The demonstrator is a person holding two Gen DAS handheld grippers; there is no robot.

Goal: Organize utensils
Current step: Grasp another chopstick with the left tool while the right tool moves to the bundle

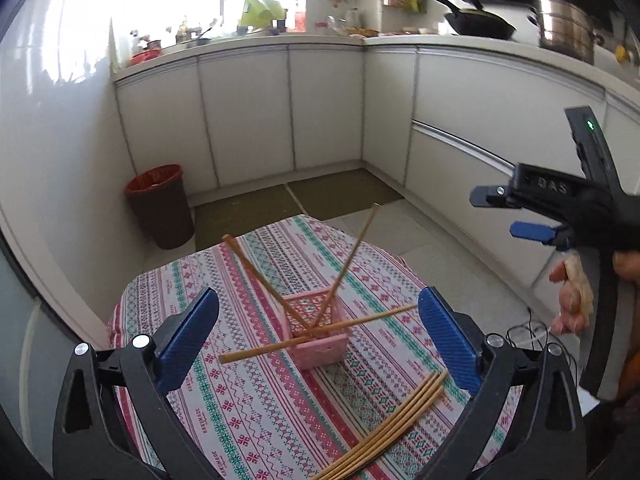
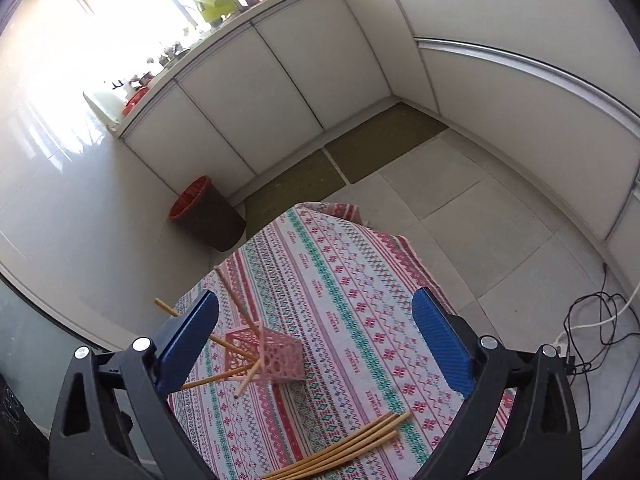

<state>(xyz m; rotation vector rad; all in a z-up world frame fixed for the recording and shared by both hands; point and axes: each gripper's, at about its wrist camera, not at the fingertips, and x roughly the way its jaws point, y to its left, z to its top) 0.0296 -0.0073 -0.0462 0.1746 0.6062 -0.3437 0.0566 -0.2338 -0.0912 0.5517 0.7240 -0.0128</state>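
Both our jaws spread wide, nothing between them: left gripper (image 1: 318,336), right gripper (image 2: 316,342). Nearest us, loose chopsticks (image 1: 394,428) lie bundled on the desk (image 1: 248,408), long axes slanting toward its right edge, probably awaiting pickup. Beyond, pink holder (image 1: 318,330) mid-desk; its chopsticks (image 1: 260,264) splay outward, one lying across its rim.

A home kitchen — white cabinets (image 1: 244,112), wok (image 1: 478,20), steel pot (image 1: 566,34).
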